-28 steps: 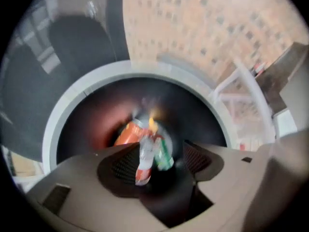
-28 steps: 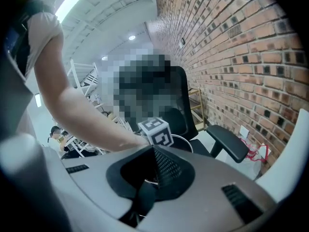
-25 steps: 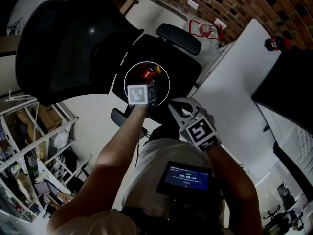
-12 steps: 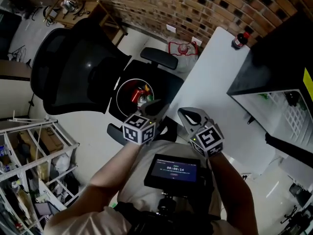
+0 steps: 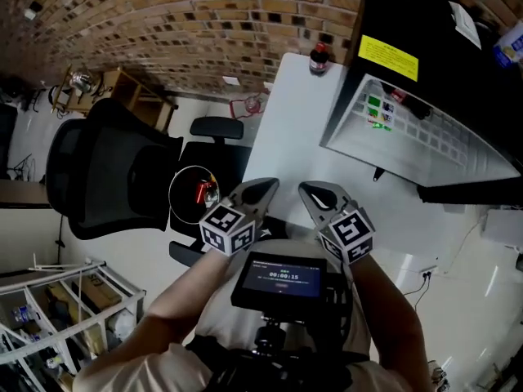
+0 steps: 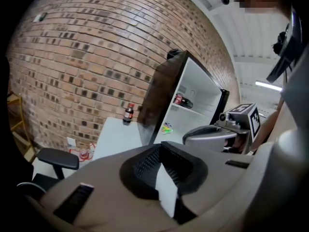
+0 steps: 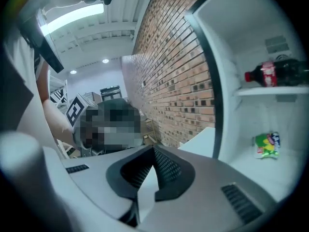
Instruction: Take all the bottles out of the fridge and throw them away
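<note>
From above, both forearms are bent in close to the chest, and the left gripper [image 5: 260, 189] and right gripper [image 5: 315, 191] sit side by side, pointing out over the edge of a smooth white table [image 5: 298, 129]. A standing bottle [image 5: 319, 57] with a red label is at the table's far end, just beside the open black fridge [image 5: 409, 129], whose inside is white. Down to the left, a round bin [image 5: 174, 198] sits by a black mesh office chair [image 5: 98, 170]; something red lies in it, too small to name.

In the left gripper view, the grey ridged jaws have just been closing and now meet with nothing between them. The standing bottle [image 6: 128, 114] shows against the brick wall [image 6: 82, 57].

In the right gripper view, the jaws are pressed together and empty. A lying bottle [image 7: 280, 73] rests on a fridge shelf [image 7: 270, 93], its end cut off by the picture's edge, above a green packet [image 7: 267, 145].
</note>
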Available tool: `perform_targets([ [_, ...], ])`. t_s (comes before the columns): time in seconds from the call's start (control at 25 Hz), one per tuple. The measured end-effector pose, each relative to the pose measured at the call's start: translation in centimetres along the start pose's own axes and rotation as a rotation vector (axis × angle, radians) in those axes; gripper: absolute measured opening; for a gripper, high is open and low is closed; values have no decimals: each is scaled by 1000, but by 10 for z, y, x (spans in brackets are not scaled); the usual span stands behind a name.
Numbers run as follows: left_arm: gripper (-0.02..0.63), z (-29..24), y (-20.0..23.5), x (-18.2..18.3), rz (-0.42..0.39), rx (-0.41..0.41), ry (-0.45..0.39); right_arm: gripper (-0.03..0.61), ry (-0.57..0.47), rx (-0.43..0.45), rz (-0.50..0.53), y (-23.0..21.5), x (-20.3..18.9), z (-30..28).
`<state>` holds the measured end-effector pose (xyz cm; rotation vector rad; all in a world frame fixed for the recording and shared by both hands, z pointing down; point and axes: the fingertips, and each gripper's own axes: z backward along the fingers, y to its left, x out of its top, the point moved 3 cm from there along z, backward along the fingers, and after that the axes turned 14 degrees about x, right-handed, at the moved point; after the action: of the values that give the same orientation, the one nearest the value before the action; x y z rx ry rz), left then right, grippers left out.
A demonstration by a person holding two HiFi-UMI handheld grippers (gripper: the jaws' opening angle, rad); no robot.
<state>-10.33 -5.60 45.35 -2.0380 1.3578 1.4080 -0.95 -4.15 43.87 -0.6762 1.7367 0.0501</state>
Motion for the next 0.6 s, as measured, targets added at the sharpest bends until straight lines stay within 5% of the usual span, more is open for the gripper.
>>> perform_targets([
  [0.28,9,-45,-96,25,-159,-190,-6,5,-105,-200,-24,-26,0,97],
  [0.6,9,-62,-179,38,-229,-315,7,5,-207,-355,-52,-37,-4,183],
])
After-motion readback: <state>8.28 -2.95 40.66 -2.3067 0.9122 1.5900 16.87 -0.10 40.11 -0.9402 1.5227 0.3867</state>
